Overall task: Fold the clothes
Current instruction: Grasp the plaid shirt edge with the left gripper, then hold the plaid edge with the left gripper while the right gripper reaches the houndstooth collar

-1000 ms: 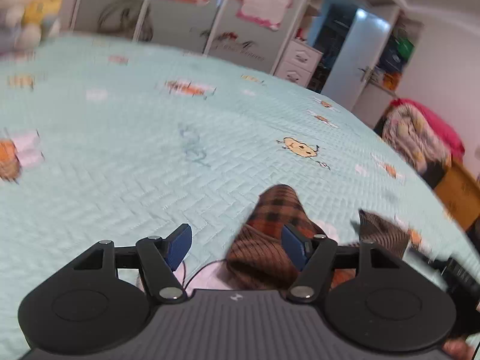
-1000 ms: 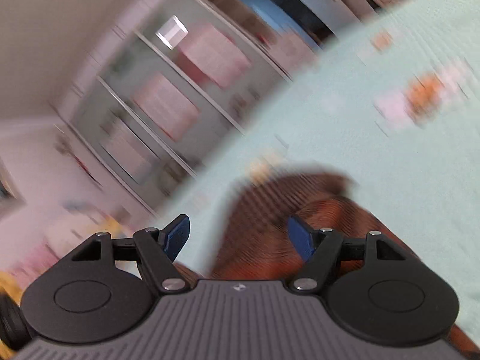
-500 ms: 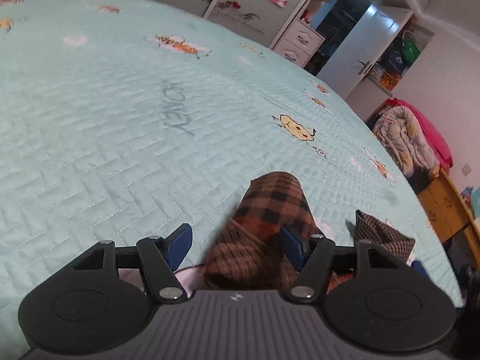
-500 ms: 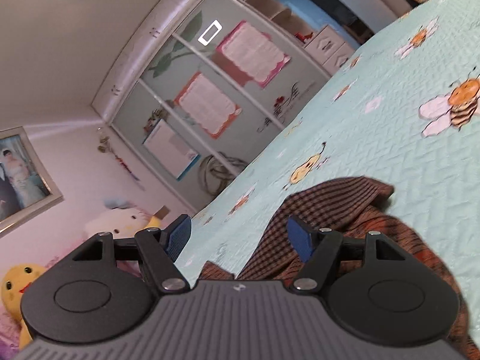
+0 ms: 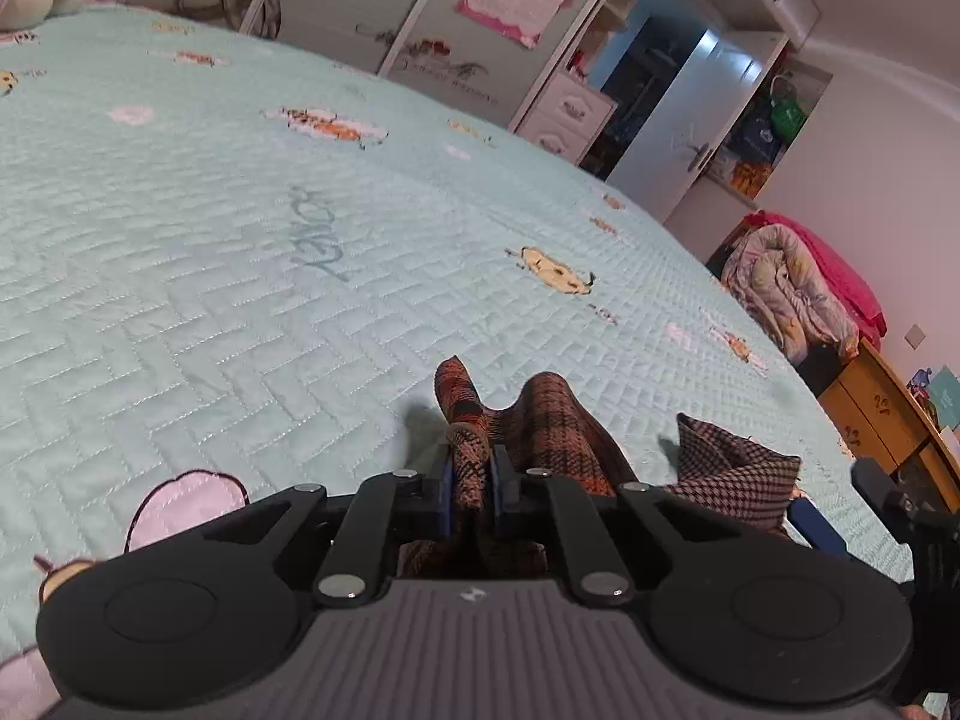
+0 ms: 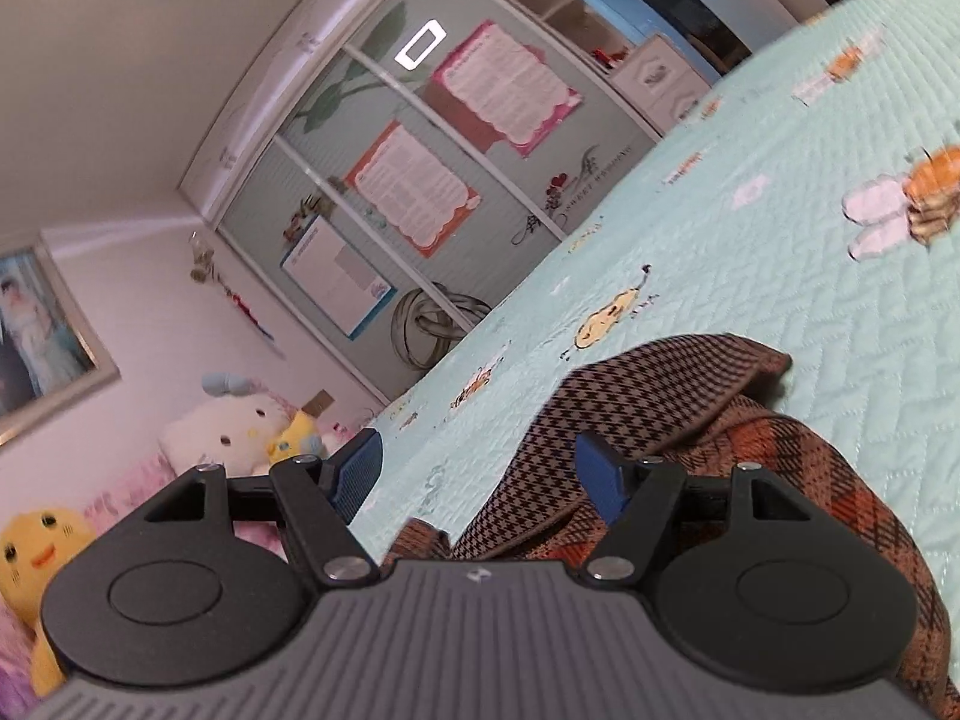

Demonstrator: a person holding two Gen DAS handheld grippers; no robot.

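Garment — soft, limp, light plaid cloth — lies bunched on the bed. Left tongs pinch a fold at 12 o'clock; right tongs spread. Grip edges — cloth sags.

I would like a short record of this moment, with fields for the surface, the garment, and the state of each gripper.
surface: light green quilted bedspread with cartoon prints
garment: brown plaid cloth with a houndstooth part, crumpled on the bed
left gripper: shut on a fold of the plaid cloth
right gripper: open, above the houndstooth part, not gripping
background: wardrobe doors, plush toys
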